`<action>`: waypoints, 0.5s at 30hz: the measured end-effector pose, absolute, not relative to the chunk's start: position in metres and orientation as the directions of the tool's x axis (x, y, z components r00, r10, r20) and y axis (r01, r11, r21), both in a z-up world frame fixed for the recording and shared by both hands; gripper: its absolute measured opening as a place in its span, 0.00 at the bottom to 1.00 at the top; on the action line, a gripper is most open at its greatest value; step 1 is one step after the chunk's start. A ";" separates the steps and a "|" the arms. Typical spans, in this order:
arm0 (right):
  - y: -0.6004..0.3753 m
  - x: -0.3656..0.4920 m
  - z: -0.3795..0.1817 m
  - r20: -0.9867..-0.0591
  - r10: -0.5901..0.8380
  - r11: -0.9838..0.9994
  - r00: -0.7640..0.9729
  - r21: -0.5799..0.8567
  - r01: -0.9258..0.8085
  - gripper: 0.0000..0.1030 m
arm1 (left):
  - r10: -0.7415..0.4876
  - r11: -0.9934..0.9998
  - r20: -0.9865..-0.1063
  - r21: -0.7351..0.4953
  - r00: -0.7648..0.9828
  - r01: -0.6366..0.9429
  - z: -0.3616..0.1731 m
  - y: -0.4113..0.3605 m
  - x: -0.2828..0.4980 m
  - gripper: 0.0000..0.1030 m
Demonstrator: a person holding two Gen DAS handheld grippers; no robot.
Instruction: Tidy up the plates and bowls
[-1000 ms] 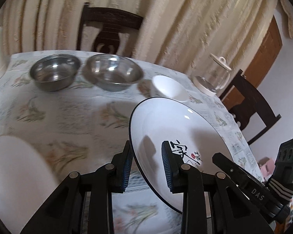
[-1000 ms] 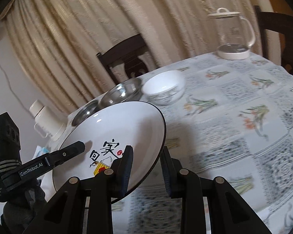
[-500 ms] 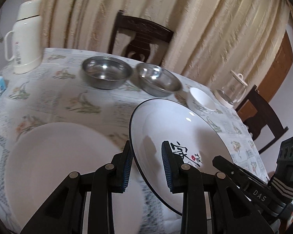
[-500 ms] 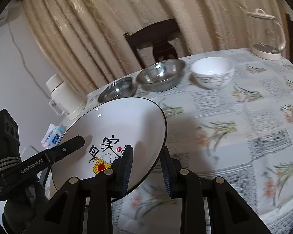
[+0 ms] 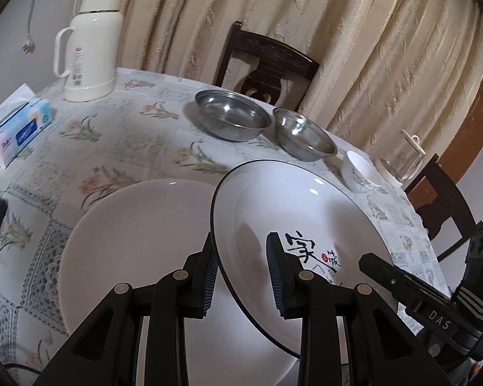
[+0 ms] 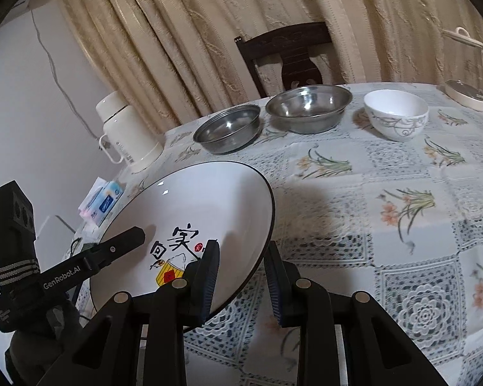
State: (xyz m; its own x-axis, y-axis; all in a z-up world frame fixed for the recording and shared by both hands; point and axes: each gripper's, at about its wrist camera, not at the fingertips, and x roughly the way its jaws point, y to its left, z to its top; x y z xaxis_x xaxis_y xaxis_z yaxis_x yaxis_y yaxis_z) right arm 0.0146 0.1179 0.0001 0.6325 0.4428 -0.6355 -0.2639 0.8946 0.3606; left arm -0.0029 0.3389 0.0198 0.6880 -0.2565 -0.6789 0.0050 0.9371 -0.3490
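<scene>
Printed plate held over the desk

Both hand-held grippers, left and right, clamp opposite rims of the printed plate, tilted above a plain plate; two steel bowls and a white bowl sit behind.

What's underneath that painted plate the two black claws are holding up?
Under the painted plate lies a plain white plate on the flowered tablecloth. Its right part is covered by the painted plate, so whether they touch cannot be seen.
</scene>
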 end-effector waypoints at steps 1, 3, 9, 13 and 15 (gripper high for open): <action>0.120 0.014 0.000 -0.638 0.442 0.895 0.630 0.358 -0.266 0.30 | -0.256 0.937 -0.680 -0.350 0.687 0.002 0.018 0.341 -0.004 0.29; 0.124 0.013 -0.001 -0.643 0.441 0.896 0.626 0.355 -0.267 0.30 | -0.255 0.936 -0.681 -0.353 0.686 -0.003 0.016 0.345 -0.008 0.29; 0.132 0.010 -0.005 -0.657 0.438 0.898 0.614 0.348 -0.269 0.30 | -0.255 0.934 -0.688 -0.358 0.680 -0.011 0.011 0.353 -0.013 0.29; 0.137 0.007 -0.006 -0.661 0.439 0.898 0.609 0.341 -0.278 0.30 | -0.253 0.934 -0.695 -0.358 0.673 -0.018 0.007 0.358 -0.016 0.29; 0.140 0.007 -0.006 -0.662 0.441 0.897 0.606 0.340 -0.282 0.30 | -0.251 0.933 -0.699 -0.358 0.670 -0.024 0.005 0.360 -0.017 0.29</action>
State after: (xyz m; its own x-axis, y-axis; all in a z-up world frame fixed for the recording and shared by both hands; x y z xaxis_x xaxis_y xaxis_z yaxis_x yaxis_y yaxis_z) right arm 0.0066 0.1396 -0.0061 0.6060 0.4415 -0.6617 -0.2824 0.8971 0.3399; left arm -0.0173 0.3604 0.0046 0.6696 -0.2507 -0.6991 -0.0241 0.9335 -0.3578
